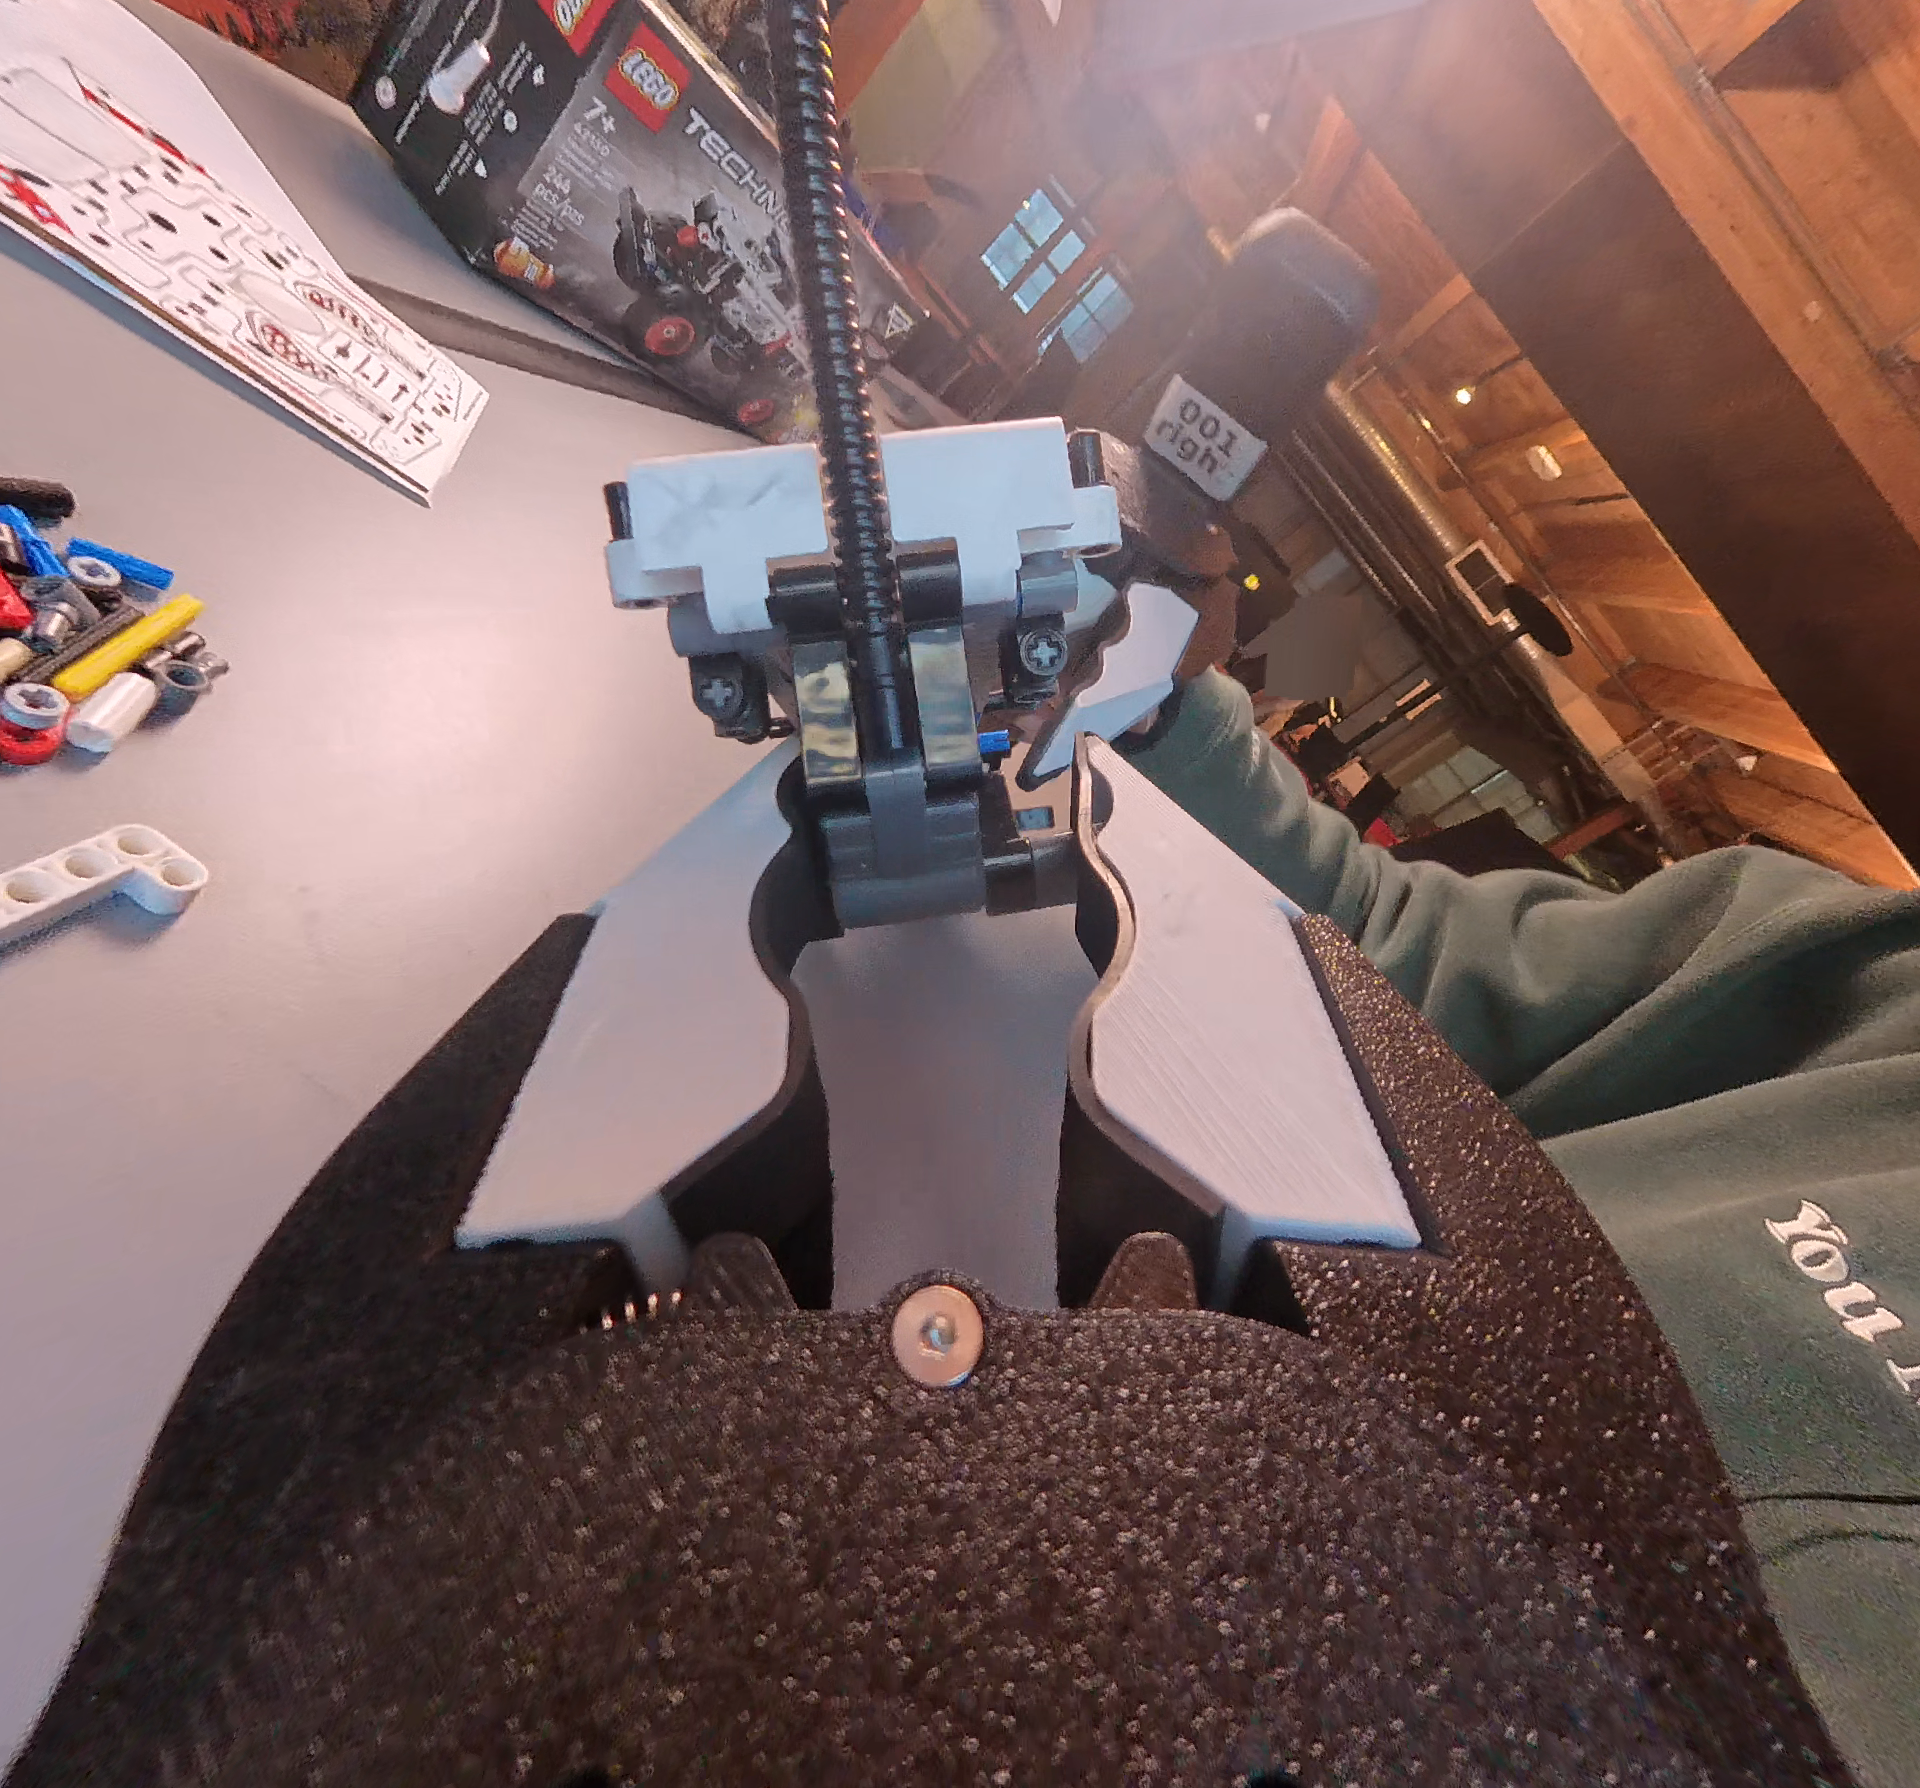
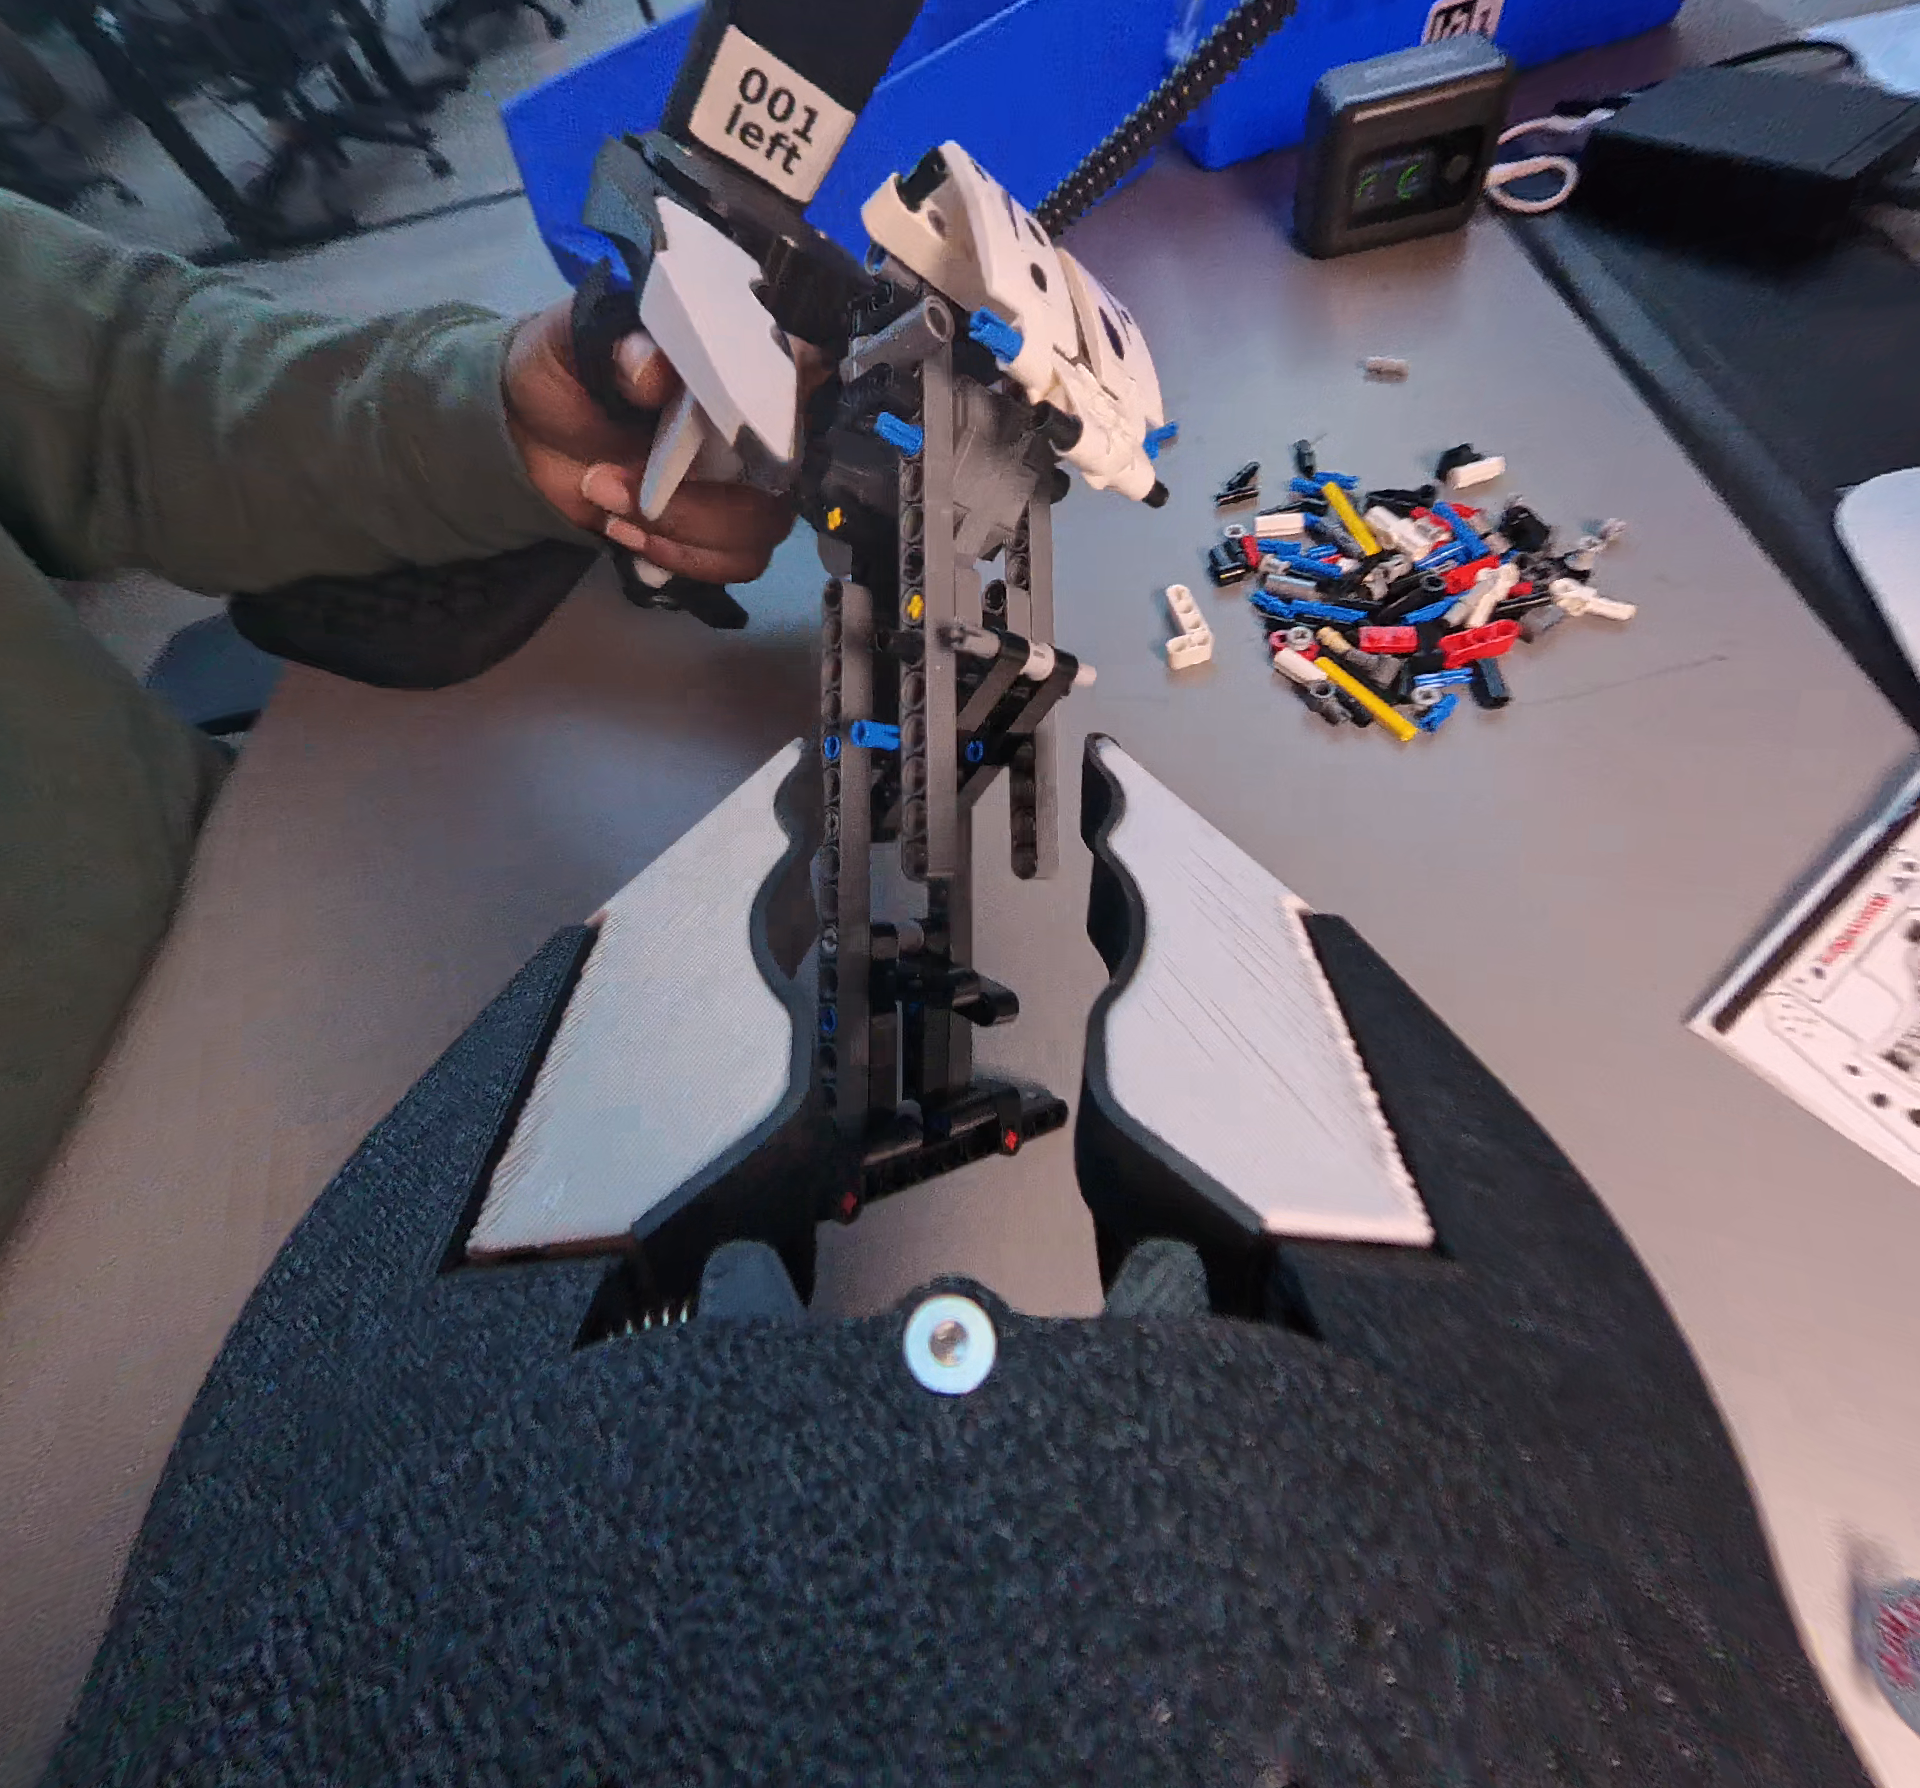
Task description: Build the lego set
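Observation:
A part-built lego model, grey and black beams with white panels and a black ribbed hose, is held above the grey table. My left gripper is shut on its dark grey end. In the right wrist view the model stands lengthwise between the fingers of my right gripper, which is shut on its black base end. The left gripper grips the model's top there. The right gripper shows behind the model in the left wrist view.
A pile of loose lego parts lies on the table, also in the left wrist view, with a white L-shaped beam beside it. The lego box, a sticker sheet, blue bins and a black device stand farther off. Across from one pair of fingers to the other is roughly 6 cm.

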The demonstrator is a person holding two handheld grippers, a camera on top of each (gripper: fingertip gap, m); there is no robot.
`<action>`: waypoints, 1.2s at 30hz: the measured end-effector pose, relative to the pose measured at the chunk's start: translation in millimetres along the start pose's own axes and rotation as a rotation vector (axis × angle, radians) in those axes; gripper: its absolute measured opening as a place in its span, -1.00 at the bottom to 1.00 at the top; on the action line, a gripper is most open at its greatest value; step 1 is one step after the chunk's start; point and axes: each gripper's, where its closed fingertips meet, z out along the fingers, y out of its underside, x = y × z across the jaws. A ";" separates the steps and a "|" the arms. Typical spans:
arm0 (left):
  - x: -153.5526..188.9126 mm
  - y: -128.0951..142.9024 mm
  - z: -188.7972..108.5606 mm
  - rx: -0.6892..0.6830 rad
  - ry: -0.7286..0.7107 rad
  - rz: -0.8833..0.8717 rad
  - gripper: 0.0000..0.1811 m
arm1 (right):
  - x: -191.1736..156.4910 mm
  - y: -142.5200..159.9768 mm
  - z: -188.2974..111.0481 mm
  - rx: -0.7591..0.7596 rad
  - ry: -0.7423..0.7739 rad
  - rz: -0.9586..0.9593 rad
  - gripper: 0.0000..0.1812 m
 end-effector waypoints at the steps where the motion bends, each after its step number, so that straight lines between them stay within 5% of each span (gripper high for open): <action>1: -0.3 -3.7 -1.8 0.023 0.008 0.000 -0.49 | 1.5 -2.6 -2.9 0.002 0.058 -0.034 -0.47; 4: -6.2 -10.9 -6.3 0.074 0.005 -0.009 -0.49 | 1.3 -13.2 -9.0 0.055 0.183 -0.079 -0.63; 9: -10.9 -13.4 -7.9 0.094 -0.013 0.006 -0.49 | 5.6 11.4 7.7 -0.085 0.296 -0.163 -0.63; 18: -12.9 -8.0 -7.5 0.056 -0.006 0.010 -0.49 | 2.7 5.6 -1.3 0.007 0.235 -0.121 -0.68; 36: -18.4 10.1 -11.1 -0.109 -0.010 -0.005 -0.50 | 13.2 20.9 2.9 -0.168 0.461 -0.615 -0.76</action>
